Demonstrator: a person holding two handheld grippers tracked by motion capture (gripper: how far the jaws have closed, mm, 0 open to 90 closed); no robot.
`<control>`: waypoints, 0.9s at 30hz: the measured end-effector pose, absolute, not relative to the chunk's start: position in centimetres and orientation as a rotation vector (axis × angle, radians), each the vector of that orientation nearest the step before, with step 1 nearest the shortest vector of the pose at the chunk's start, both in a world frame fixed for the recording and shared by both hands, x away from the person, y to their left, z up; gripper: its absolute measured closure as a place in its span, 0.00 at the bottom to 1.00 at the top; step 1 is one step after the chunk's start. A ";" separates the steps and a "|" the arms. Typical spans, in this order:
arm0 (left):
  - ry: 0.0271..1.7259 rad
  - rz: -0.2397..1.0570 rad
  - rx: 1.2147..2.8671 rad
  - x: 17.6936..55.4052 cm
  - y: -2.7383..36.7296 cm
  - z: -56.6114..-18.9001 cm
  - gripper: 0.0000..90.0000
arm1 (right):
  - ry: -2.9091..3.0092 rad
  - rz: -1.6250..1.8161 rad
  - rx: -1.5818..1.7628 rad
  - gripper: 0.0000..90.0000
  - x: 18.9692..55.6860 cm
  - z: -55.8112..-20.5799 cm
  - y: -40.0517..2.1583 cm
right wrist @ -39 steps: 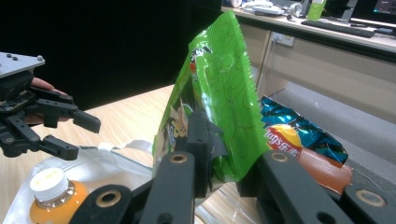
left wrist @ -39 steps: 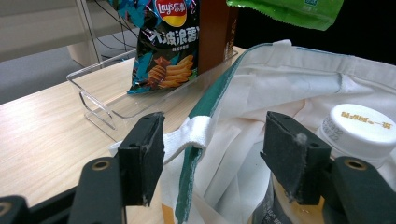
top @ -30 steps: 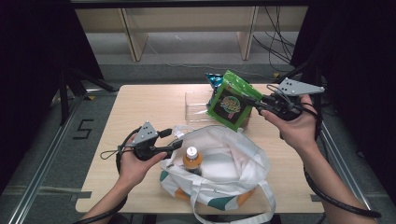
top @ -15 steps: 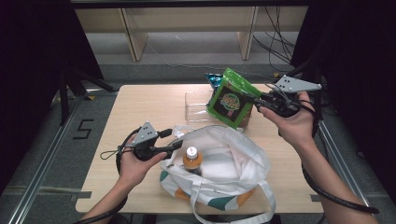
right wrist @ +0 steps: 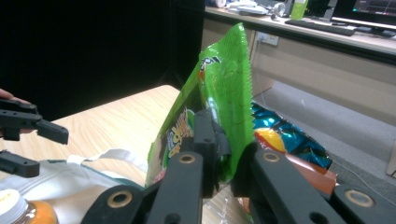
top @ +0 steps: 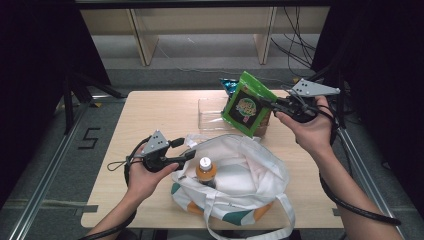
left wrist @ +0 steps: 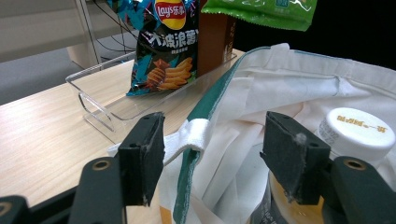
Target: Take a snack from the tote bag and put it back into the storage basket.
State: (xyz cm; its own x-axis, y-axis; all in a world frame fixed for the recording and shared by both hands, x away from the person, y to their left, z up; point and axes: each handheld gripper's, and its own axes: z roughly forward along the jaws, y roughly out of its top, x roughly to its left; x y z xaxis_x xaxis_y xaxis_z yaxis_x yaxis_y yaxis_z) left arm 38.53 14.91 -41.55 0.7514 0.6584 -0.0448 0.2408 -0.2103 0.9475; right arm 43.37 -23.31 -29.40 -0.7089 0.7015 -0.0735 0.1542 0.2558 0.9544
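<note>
Fingers of my left gripper stand apart and clamp nothing; in the left gripper view the two black pads straddle the white rim and green-trimmed edge of the tote bag without pressing it, though I cannot tell whether one pad brushes the cloth. Just right of that gripper's right pad, inside the bag, stands an orange drink bottle with a white cap; from above, the bottle sits just beyond my left fingertips in the bag's open mouth. Ahead of those fingers, past the bag rim, a clear plastic tray rests on the wooden table with a dark Lay's chip bag standing in it. Farther right, my right gripper has just been closing its jaws and now pinches the green snack bag by its side edge; the right gripper view shows the crinkled green foil squeezed between the two pads. That bag hangs tilted in the air from my right fingertips, above the tray and the far edge of the tote, clear of the table. Behind it, past my right fingers, lies the blue chip bag.
</note>
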 end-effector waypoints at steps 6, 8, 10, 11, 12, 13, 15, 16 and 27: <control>0.705 0.451 1.784 38.5 15.0 -41.5 0.42 | 2.042 1.449 0.763 0.96 43.6 -29.5 -23.0; 0.702 0.449 1.785 38.5 14.9 -41.5 0.42 | 2.053 1.438 0.777 0.96 43.6 -29.6 -22.9; 0.704 0.447 1.785 38.5 14.9 -41.6 0.42 | 2.051 1.439 0.776 0.96 43.7 -29.7 -22.8; 0.701 0.441 1.782 38.6 14.8 -41.6 0.42 | 2.062 1.423 0.779 0.96 43.8 -29.8 -22.7; 0.702 0.442 1.784 38.6 14.8 -41.6 0.42 | 2.056 1.428 0.769 0.96 44.0 -29.8 -22.7; 0.704 0.446 1.786 38.6 14.8 -41.6 0.42 | 2.050 1.406 0.757 0.96 44.2 -29.8 -22.7; 0.702 0.439 1.780 38.6 14.9 -41.6 0.42 | 2.048 1.410 0.756 0.97 44.5 -29.8 -22.5; 0.702 0.441 1.780 38.6 14.9 -41.6 0.42 | 2.036 1.402 0.756 0.97 44.6 -29.8 -22.5; 0.708 0.448 1.786 38.5 14.9 -41.6 0.42 | 2.027 1.381 0.747 0.97 45.6 -30.0 -21.9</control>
State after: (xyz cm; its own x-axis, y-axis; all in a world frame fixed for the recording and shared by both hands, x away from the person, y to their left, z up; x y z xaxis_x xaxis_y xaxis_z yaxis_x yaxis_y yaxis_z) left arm 38.53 14.90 -41.57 0.7489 0.6612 -0.0445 0.2431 -0.2116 0.9466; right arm 45.56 -21.86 -30.00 -0.6817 0.7175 -0.1433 0.1294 0.3110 0.9415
